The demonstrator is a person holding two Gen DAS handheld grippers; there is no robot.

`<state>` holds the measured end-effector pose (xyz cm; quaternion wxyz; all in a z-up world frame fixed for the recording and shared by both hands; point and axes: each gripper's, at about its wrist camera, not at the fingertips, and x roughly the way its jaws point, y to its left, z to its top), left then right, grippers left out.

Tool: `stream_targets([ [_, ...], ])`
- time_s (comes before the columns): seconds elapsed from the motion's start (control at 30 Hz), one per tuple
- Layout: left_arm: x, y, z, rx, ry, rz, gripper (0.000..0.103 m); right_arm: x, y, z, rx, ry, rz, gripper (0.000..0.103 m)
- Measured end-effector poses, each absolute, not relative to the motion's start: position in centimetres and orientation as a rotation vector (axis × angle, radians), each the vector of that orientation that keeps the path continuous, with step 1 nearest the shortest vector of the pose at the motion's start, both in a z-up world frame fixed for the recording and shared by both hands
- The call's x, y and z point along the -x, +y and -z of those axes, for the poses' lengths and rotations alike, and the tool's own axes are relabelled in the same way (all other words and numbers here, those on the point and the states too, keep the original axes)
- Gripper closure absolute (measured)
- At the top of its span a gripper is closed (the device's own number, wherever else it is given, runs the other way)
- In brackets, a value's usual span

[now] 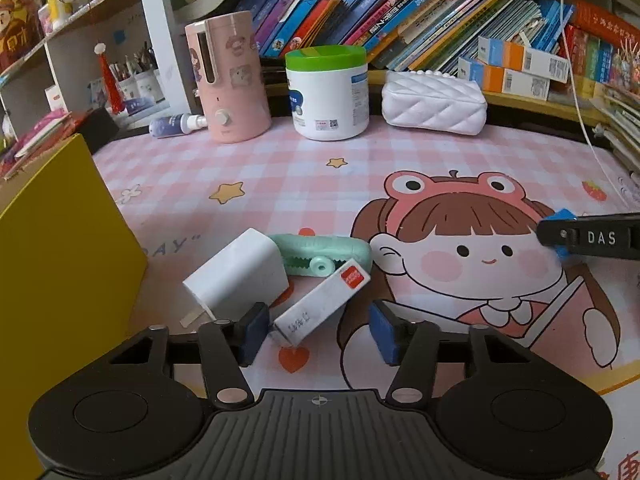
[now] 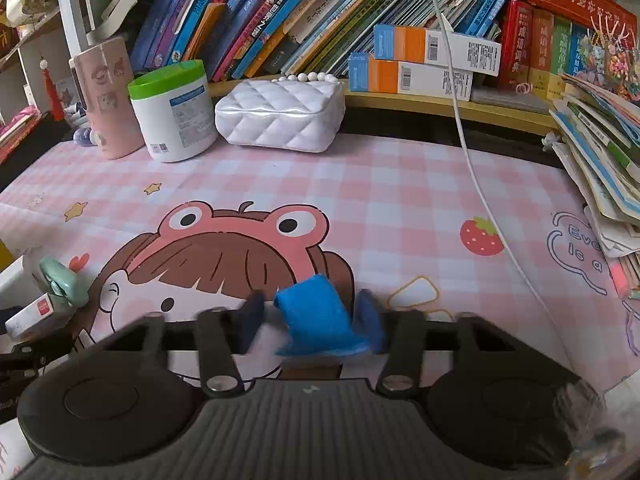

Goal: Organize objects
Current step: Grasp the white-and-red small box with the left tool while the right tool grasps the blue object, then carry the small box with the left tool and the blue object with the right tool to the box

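While right claw (image 2: pixel 310 320) hides blue block (image 2: pixel 316 316) (gripped), left view shows charger (image 1: pixel 236 274).

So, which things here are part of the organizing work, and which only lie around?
In the job: white charger, mint green clip, white box with red label, blue object between the right gripper fingers.

Lying about: pink humidifier, green-lidded tub, white quilted bag, books.
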<state>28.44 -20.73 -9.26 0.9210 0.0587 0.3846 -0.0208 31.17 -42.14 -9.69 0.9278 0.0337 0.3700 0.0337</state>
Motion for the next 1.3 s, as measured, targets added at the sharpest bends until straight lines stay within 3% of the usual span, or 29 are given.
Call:
stream_targets([
  [0.1, -28.4, -21.0, 9.1, -0.128, 0.800, 0.059, 0.087, -30.7, -42.2, 9.6, -0.070, 0.756, -0.077, 0.075],
  [0.17, -28.0, -21.2, 9.0, -0.145, 0.798, 0.069, 0.090, -30.1, -42.2, 9.3, -0.081, 0.740, -0.074, 0.075],
  [1.3, -13.1, -12.4, 2.1, 0.010, 0.720, 0.184, 0.090, -12.0, -30.5, 2.9, -0.106, 0.809, -0.160, 0.075],
])
